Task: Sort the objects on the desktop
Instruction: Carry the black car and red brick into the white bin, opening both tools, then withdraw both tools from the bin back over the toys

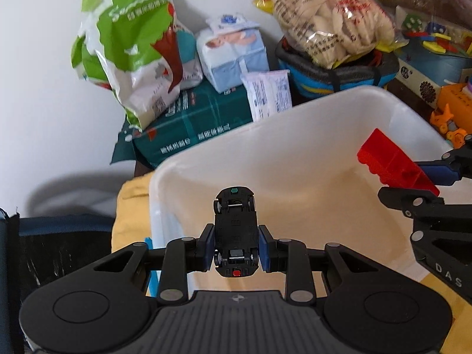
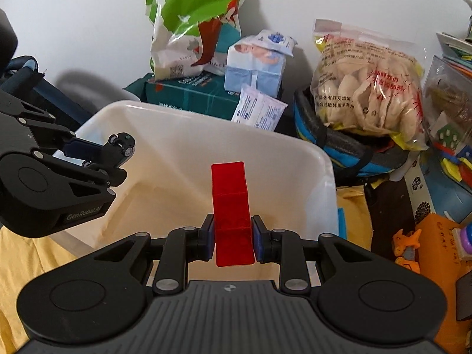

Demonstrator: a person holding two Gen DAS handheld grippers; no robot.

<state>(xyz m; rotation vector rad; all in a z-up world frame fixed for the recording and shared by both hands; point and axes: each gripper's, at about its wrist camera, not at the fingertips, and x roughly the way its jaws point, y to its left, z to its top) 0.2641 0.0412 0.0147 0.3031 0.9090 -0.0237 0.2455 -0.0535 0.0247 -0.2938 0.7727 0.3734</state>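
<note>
Toys are in both of your tools, and both hang over the white bin (image 1: 295, 135). Your left tool (image 1: 235, 249) squeezes a small black toy car (image 1: 234, 230) by its sides, belly up, so you see its wheels and a red dot near you. Your right tool (image 2: 232, 237) squeezes a see-through red block (image 2: 231, 212) that sticks out over the bin. The bin looks bare inside as far as you can see, so I think nothing is sorted into it yet. These two toys look like the first ones, and they only need letting go. Lots is left. On the right sit an orange toy robot (image 2: 405, 246), an orange box (image 2: 439, 239) and a heap of bright toy pieces (image 2: 454, 159). Behind the bin lie a green and white bag (image 2: 194, 26), a pack of baby tissues (image 2: 255, 66), a dark green pack (image 1: 188, 124) and a bag of pale snacks (image 2: 365, 88) on a blue and black basket (image 2: 348, 150). A yellow cloth (image 2: 29, 253) lies under the bin.
</note>
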